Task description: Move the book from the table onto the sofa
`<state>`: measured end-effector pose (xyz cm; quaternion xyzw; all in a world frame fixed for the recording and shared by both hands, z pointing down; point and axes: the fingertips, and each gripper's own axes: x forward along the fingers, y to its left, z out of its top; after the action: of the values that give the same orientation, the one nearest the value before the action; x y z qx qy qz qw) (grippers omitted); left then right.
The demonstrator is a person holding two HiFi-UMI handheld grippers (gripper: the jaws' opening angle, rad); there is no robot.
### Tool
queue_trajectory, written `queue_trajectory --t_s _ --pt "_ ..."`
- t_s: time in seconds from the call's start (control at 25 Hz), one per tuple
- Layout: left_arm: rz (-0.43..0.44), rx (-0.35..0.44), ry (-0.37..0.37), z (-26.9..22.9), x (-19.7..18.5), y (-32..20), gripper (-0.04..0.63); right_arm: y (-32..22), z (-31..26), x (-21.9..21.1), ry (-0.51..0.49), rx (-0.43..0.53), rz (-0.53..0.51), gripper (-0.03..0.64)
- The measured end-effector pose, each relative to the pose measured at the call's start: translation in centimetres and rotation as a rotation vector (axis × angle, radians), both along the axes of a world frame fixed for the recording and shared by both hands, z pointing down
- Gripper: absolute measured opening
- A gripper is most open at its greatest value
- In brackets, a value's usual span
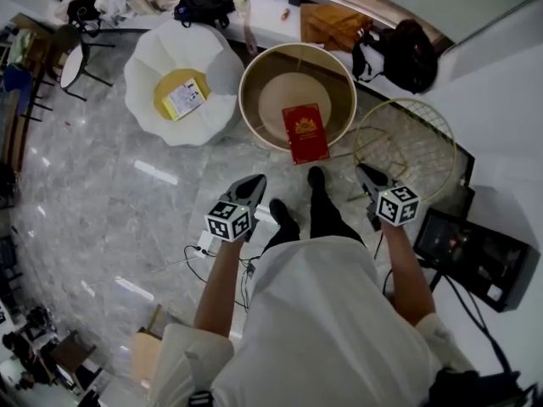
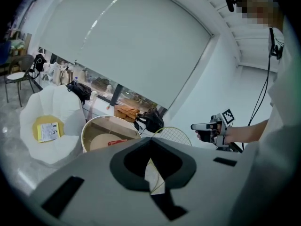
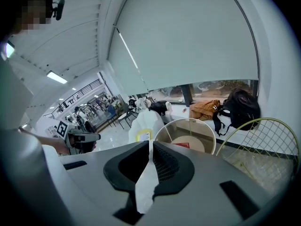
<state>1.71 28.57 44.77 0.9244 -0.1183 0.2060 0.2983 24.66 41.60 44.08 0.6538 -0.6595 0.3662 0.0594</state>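
Open marble floor (image 1: 127, 193) left of the left gripper (image 1: 254, 182) and on up to the white sofa (image 1: 144, 70), with a yellow cushion (image 1: 164, 91) on part of the seat; free air over the round table (image 1: 243, 91), hemmed only by the raised rim. Right side narrowed by the wire-frame stand (image 1: 405, 149) just beside the right gripper (image 1: 365, 174) and by the black case (image 1: 484, 261) further out. Far side closed off by bags (image 1: 407, 53) along the window ledge (image 1: 271, 8).
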Motion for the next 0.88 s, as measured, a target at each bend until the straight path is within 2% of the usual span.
queue_trajectory --t_s 0.12,0.4,0.72,0.88 --pt "-0.036 -0.015 0.005 0.7 1.6 -0.4 0.002 -1.1 0.7 1.8 -0.020 0.000 -0.031 0.046" --pt "-0.046 -0.017 -0.026 3.0 6.1 -0.8 0.002 -3.2 4.2 4.7 -0.073 -0.055 -0.103 0.048" --pt "-0.119 -0.061 -0.103 9.7 8.9 -1.6 0.004 -4.7 10.1 6.2 -0.131 -0.167 -0.224 0.048" --pt "-0.117 -0.084 -0.148 13.0 9.5 -0.8 0.005 -4.9 12.7 6.4 -0.154 -0.210 -0.269 0.048"
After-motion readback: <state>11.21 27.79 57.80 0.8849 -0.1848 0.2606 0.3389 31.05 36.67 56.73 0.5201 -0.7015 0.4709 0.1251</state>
